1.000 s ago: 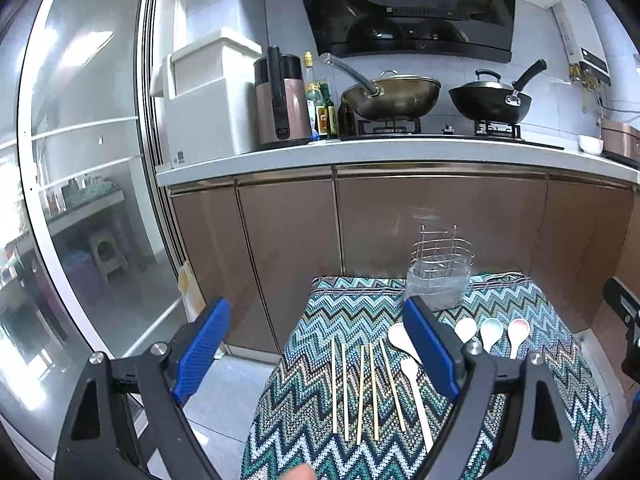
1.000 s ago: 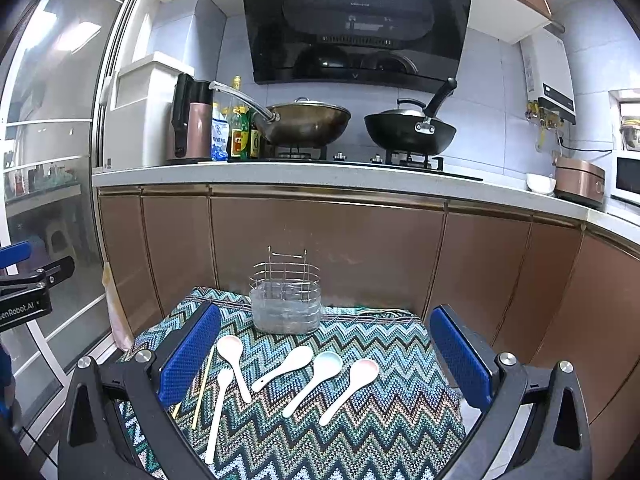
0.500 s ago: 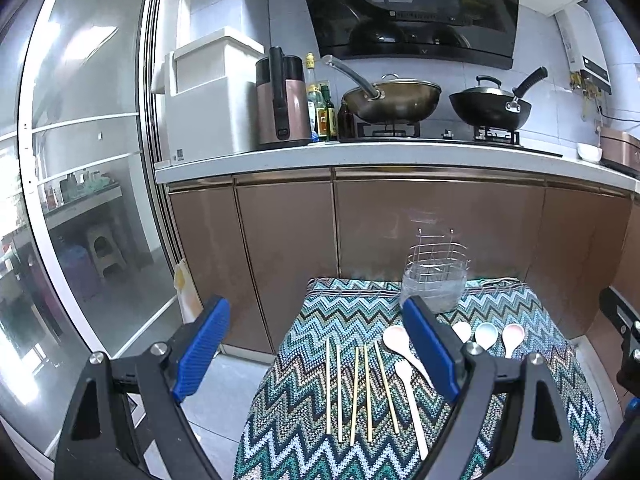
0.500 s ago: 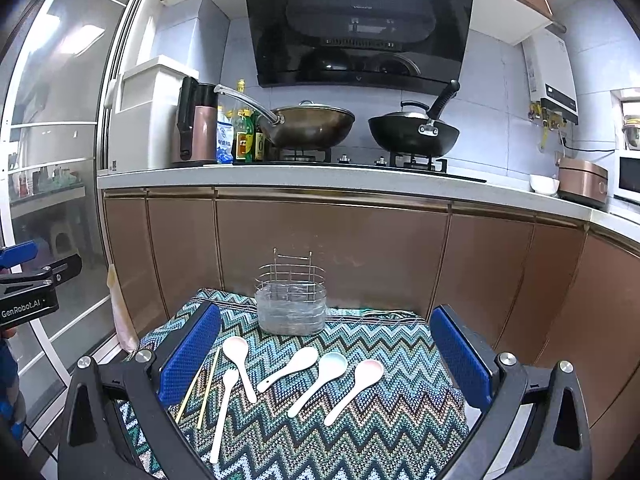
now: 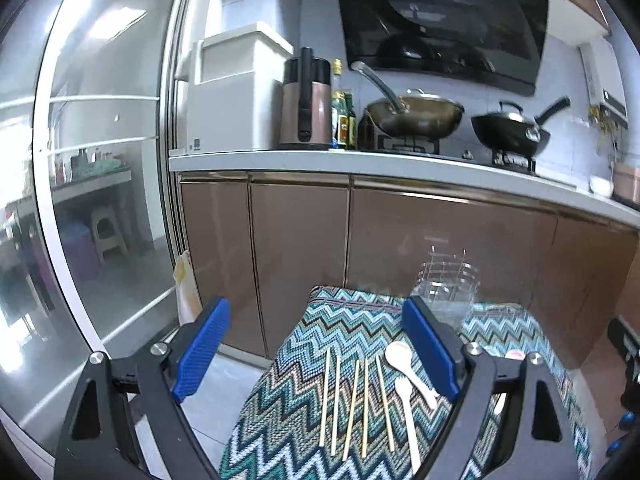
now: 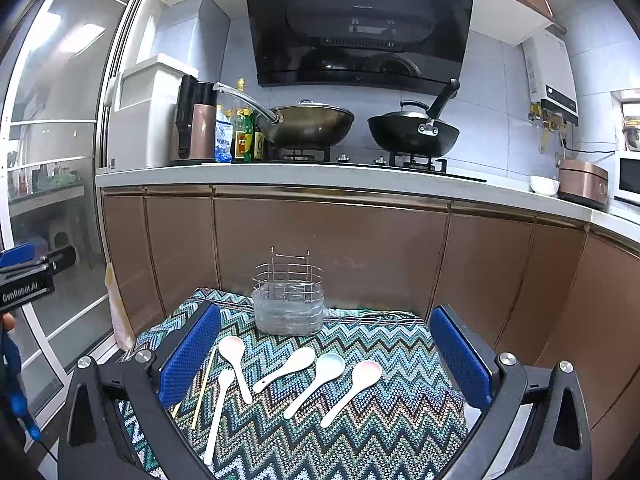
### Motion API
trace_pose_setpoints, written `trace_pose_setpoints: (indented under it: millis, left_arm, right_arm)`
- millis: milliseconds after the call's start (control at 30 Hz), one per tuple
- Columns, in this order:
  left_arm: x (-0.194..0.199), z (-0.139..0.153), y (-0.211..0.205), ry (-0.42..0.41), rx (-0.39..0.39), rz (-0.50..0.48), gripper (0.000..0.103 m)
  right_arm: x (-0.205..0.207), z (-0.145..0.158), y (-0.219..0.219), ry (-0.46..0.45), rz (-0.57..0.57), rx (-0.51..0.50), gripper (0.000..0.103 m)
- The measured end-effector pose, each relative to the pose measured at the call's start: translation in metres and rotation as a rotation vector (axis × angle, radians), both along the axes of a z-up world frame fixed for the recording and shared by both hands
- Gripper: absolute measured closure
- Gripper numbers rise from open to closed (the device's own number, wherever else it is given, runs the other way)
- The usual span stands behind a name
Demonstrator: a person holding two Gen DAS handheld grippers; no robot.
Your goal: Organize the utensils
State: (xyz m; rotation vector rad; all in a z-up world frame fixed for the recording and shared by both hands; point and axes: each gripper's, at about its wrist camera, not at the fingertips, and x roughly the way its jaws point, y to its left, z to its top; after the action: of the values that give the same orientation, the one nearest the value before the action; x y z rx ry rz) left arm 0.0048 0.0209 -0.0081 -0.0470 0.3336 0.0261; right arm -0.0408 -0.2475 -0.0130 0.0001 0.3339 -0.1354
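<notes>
A small table under a zigzag cloth (image 6: 360, 432) carries the utensils. Several wooden chopsticks (image 5: 356, 408) lie side by side on its left part. To their right lie several pale spoons (image 6: 328, 376), with a white spoon (image 5: 404, 362) nearest the chopsticks. A wire utensil holder (image 6: 289, 300) with a clear base stands at the cloth's far edge. My left gripper (image 5: 316, 352) hangs open above the table's left edge, holding nothing. My right gripper (image 6: 326, 356) is open over the spoons, well above them.
Brown cabinets (image 6: 320, 248) and a white countertop (image 6: 280, 174) rise right behind the table, with two woks (image 6: 412, 132) on the stove. A glass sliding door (image 5: 80, 200) stands to the left. The left gripper's body (image 6: 28, 276) shows at the right wrist view's left edge.
Both views have shifted slightly: the table and utensils sit a little lower and farther in each view, as both grippers rose and drew back. The left view has tilted. No utensil has moved.
</notes>
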Motion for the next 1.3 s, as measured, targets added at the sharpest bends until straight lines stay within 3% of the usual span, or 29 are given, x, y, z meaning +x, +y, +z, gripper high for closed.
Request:
trace_pose_setpoints:
  millis: [133, 200, 267, 367, 467, 733, 967, 1033, 1167, 1300]
  left_arm:
    - [0.000, -0.001, 0.006, -0.018, -0.059, -0.014, 0.015]
    - [0.004, -0.002, 0.002, 0.008, -0.031, -0.036, 0.015]
    - [0.007, -0.002, -0.006, 0.016, 0.045, -0.064, 0.015]
    - [0.009, -0.003, -0.013, 0.022, 0.067, -0.100, 0.015]
    - [0.009, -0.003, -0.016, 0.002, 0.078, -0.089, 0.015]
    - [0.029, 0.000, -0.003, 0.076, 0.072, -0.033, 0.015]
    - [0.046, 0.016, 0.010, 0.068, 0.074, -0.024, 0.015]
    - [0.059, 0.014, 0.012, 0.107, 0.060, -0.054, 0.015]
    - [0.100, -0.008, 0.007, 0.307, 0.042, -0.174, 0.016]
    - [0.131, -0.025, -0.001, 0.438, 0.048, -0.262, 0.016]
  right_arm:
    - [0.002, -0.002, 0.001, 0.004, 0.006, -0.002, 0.001]
    - [0.002, -0.002, 0.001, 0.000, 0.010, 0.001, 0.001]
    - [0.003, -0.002, 0.000, -0.002, 0.014, 0.002, 0.001]
    - [0.005, -0.002, 0.001, -0.003, 0.020, -0.006, 0.001]
    - [0.006, -0.001, 0.002, -0.018, 0.030, -0.013, 0.001]
    - [0.014, 0.003, -0.001, -0.018, 0.054, -0.016, 0.001]
    - [0.026, 0.017, -0.008, -0.004, 0.062, -0.042, 0.000]
    - [0.032, 0.022, -0.013, -0.007, 0.082, -0.025, 0.000]
    - [0.053, 0.015, -0.025, 0.066, 0.131, 0.039, 0.002]
    - [0.080, -0.003, -0.041, 0.178, 0.141, 0.062, 0.013]
